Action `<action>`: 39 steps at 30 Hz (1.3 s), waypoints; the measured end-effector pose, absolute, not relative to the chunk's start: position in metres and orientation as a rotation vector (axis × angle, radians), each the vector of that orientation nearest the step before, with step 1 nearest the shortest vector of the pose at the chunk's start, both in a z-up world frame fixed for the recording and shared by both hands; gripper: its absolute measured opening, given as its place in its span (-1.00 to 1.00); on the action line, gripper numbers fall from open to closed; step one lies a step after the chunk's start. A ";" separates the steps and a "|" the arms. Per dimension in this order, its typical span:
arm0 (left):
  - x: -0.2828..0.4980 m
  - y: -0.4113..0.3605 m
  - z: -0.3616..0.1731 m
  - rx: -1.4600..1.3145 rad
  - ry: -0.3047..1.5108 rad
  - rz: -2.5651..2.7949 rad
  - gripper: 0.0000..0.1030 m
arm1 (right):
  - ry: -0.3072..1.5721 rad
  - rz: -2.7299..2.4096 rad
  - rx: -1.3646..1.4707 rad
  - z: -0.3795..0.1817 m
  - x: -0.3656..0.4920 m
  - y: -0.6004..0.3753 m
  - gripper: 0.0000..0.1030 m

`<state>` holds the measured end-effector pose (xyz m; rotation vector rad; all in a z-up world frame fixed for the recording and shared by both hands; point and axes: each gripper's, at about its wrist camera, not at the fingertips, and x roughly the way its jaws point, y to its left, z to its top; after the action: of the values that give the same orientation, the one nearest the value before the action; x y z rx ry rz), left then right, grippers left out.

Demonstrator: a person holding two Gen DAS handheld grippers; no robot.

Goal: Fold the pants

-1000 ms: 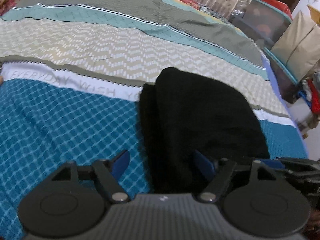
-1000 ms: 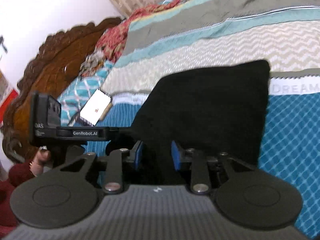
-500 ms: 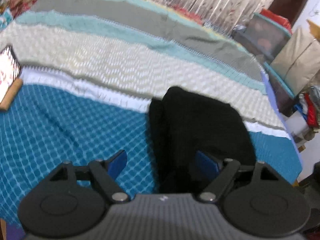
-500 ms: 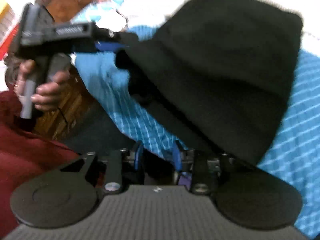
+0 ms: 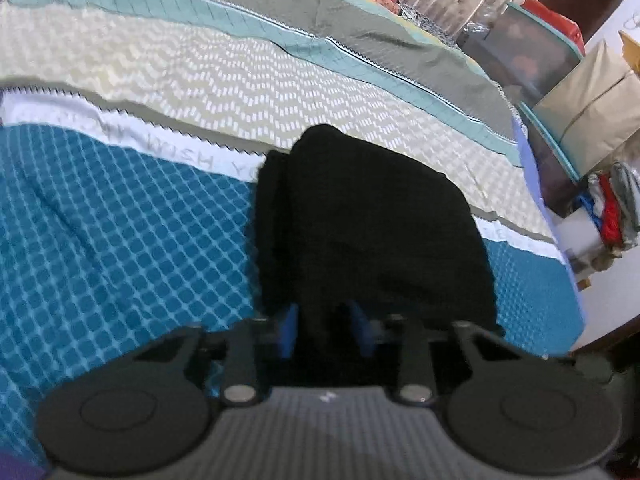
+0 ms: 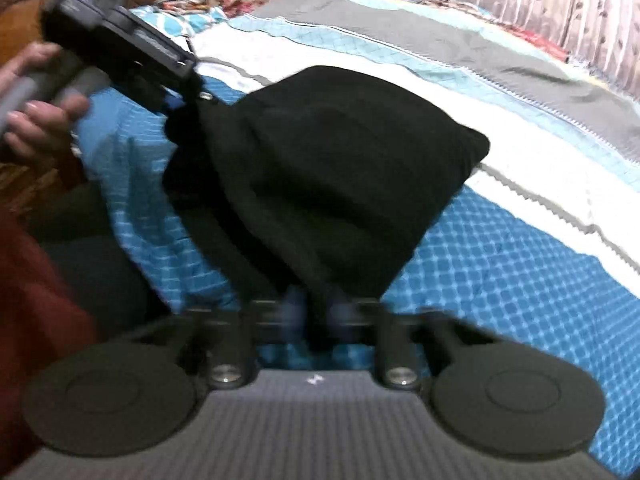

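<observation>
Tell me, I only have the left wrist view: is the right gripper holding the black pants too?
Observer: Yes, the right gripper is shut on the black pants at their near edge.
Operator: Can you see my left gripper from there?
Observer: Yes, the left gripper clamps the pants' far-left corner, with the hand around its handle.
Operator: Anything beyond that side of the bedspread?
Observer: A carved wooden headboard stands behind the hand.

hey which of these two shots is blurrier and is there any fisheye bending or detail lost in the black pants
Right wrist view: blurrier, with motion smear on the right hand-held gripper and the other hand. Left wrist view: sharper, though the left hand-held gripper is soft; the bedspread stripes bow from fisheye distortion. Both views: the black pants read as a near-featureless dark mass, with few folds visible.
</observation>
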<state>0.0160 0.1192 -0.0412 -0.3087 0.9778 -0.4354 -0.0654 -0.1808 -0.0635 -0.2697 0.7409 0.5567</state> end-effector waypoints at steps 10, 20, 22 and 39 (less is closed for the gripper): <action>0.007 0.127 -0.044 -0.278 0.979 -0.413 -0.65 | 1.012 0.672 -0.014 -0.074 -0.057 -0.202 -0.88; 0.006 0.147 -0.018 -0.241 0.865 -0.403 1.00 | 0.844 0.603 0.340 -0.040 -0.040 -0.267 0.15; 0.017 0.150 -0.019 -0.305 0.881 -0.435 1.00 | 0.851 0.580 0.470 -0.047 -0.032 -0.277 0.24; 0.082 0.137 -0.095 -0.532 1.071 -0.527 1.00 | 0.961 0.586 0.707 -0.092 0.027 -0.256 0.69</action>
<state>0.0816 0.1374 -0.0951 -0.5315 1.0709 -0.5272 0.0273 -0.2559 -0.0921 0.7067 0.9610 0.5862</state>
